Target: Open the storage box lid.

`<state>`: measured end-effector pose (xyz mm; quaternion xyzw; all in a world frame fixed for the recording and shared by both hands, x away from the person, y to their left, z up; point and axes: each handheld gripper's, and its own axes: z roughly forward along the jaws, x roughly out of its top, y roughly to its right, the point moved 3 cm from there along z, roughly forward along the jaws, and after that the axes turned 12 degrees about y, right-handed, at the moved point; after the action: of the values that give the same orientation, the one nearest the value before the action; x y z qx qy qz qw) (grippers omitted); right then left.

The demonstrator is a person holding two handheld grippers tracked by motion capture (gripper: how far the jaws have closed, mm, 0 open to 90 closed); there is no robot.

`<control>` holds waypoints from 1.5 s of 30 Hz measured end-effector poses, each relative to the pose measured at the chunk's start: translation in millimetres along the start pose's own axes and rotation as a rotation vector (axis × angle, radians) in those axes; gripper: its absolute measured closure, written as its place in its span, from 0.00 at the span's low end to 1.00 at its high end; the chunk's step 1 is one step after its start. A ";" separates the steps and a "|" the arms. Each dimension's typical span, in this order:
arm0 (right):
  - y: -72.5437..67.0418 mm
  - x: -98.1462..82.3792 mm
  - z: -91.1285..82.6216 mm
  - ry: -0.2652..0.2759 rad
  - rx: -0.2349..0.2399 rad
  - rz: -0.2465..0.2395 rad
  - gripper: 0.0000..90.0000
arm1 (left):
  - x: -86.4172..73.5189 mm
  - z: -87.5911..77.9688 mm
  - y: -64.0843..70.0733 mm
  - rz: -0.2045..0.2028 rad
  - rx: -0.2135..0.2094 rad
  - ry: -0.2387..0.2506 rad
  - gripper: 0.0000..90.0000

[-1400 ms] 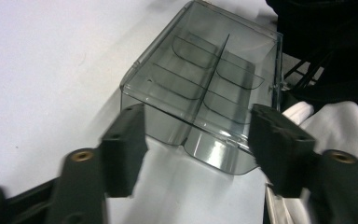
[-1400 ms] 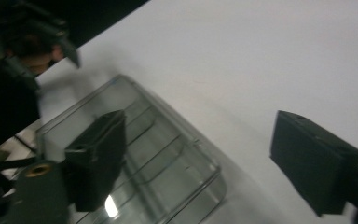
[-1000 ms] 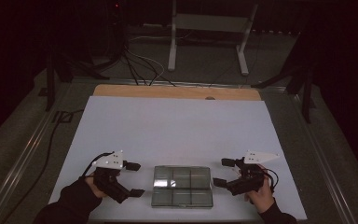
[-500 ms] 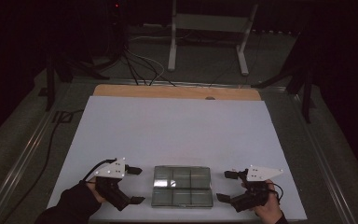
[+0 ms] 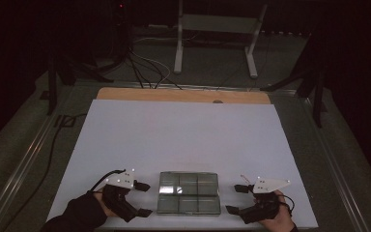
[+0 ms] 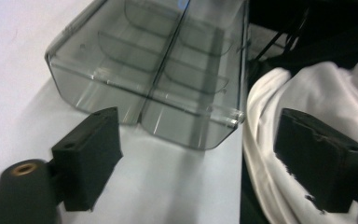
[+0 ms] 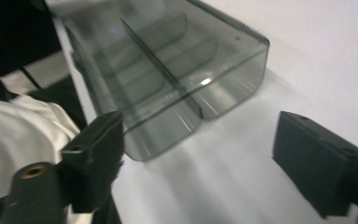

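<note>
material: smoky clear plastic, a compartment box (image 5: 189, 192) with dividers inside, two rows of three cells, nothing seen in them
box place: near edge of the white table sheet (image 5: 183, 135), centred between the two hands, flat on its base
long axis: runs left-right across the high view, so each short end faces one gripper
left gripper (image 5: 144, 199): just beside the box's left end, not touching; jaws apart and have just been closing a little, nothing between them; in the left gripper view the box (image 6: 158, 74) lies ahead of the pads
right gripper (image 5: 235, 199): just beside the right end, same gap roughly, jaws apart, just been closing, nothing between; box (image 7: 168, 70) ahead and off to the left pad's side
nearer hand: about equal
next move, my guess: both slide inward onto the short ends
</note>
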<state>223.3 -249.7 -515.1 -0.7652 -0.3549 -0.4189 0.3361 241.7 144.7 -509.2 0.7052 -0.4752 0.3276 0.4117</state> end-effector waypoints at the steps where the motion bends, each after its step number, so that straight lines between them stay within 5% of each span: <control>1: 0.0 0.0 0.0 0.000 0.000 0.000 0.28 | 0.0 0.0 0.0 0.000 0.000 0.000 0.18; 6: 0.7 -4.5 2.3 -0.059 -0.025 -0.034 0.55 | -7.2 3.5 -2.0 -0.009 -0.006 -0.037 0.27; 11: -1.3 -8.3 6.2 -0.118 0.031 -0.031 0.91 | -10.9 6.4 -3.7 -0.012 0.023 -0.080 0.41; 13: -1.1 -9.5 6.5 -0.137 0.056 -0.016 1.00 | -12.4 7.0 -2.7 0.006 0.010 -0.096 0.54; 14: -1.1 -9.5 6.5 -0.137 0.056 -0.016 1.00 | -13.6 7.4 -2.1 0.013 -0.002 -0.108 0.54; 15: -1.5 -10.6 7.2 -0.151 0.079 -0.007 1.00 | -14.9 7.9 -1.6 0.030 -0.009 -0.119 0.67; 18: -6.2 -10.9 9.6 -0.166 0.102 -0.020 1.00 | -17.3 10.0 -0.3 0.051 -0.024 -0.159 0.85; 22: -9.3 -10.1 10.5 -0.166 0.116 -0.021 1.00 | -15.7 12.0 1.7 0.058 -0.045 -0.163 1.00; 32: -16.4 -6.1 8.9 -0.156 0.140 -0.019 1.00 | -13.1 15.7 6.7 0.084 -0.054 -0.158 1.00; 45: -23.6 -4.0 11.5 -0.159 0.161 -0.024 1.00 | -8.0 15.1 8.6 0.062 -0.075 -0.110 1.00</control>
<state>206.9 -229.1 -518.3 -0.7620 -0.4223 -0.3311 0.3624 232.0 132.6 -520.4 0.6914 -0.5304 0.2830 0.4008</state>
